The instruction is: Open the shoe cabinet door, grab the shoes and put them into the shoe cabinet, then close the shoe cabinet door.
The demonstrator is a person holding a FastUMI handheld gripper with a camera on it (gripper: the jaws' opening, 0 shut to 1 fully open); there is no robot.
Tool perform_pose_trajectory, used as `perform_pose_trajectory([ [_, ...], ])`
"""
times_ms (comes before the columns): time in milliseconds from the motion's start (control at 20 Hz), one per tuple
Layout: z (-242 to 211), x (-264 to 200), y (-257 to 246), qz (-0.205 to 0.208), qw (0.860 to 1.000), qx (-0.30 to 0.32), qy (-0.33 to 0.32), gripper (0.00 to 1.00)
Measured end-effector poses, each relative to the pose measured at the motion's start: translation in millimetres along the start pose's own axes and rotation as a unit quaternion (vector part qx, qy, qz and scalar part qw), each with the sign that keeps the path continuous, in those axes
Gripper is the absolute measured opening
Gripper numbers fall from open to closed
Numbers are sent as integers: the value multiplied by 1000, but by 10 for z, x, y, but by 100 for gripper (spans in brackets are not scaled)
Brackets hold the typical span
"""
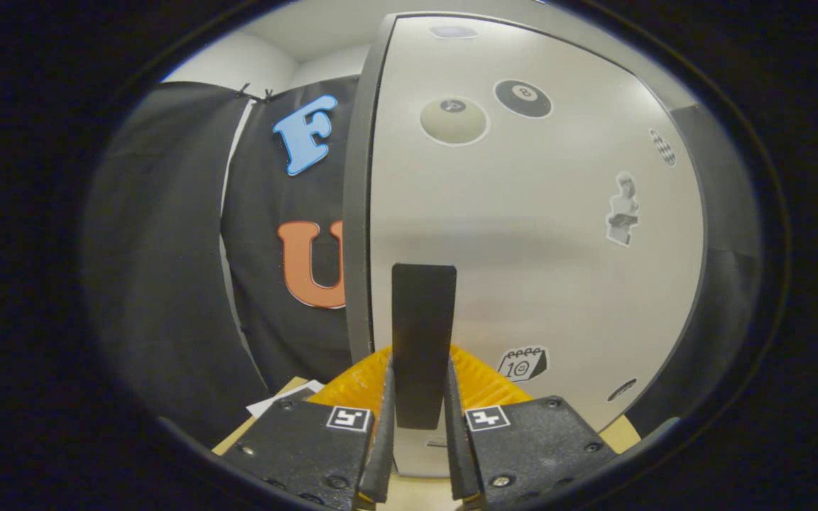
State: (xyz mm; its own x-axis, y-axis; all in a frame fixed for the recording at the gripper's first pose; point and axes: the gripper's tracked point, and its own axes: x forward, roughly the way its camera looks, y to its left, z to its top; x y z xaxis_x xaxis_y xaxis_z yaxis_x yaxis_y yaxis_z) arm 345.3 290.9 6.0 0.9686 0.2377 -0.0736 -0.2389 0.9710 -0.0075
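Wooden desk (267, 424) edges my view as my gripper (420, 397) clamps both fingers on the black door handle (423, 333). Beyond them, the white shoe cabinet door (537, 234), dotted with stickers, stands shut against the booth's black cloth.

Handle's (423, 341) lower end hidden between gripper (420, 397) fingers, cabinet interior unseen

My hand-held gripper (420, 426) clamps the black handle (423, 333) on the white shoe cabinet door (537, 234), both fingers (383, 440) pressing it.
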Motion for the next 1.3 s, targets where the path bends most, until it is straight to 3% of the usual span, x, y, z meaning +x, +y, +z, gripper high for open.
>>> perform_pose_trajectory([
  [250, -78, -252, 13, 50, 999, -10, 6, 32],
  [800, -291, -1769, -484, 95, 995, 32, 21, 27],
  [1300, -405, -2859, -1364, 24, 999, 32, 11, 23],
])
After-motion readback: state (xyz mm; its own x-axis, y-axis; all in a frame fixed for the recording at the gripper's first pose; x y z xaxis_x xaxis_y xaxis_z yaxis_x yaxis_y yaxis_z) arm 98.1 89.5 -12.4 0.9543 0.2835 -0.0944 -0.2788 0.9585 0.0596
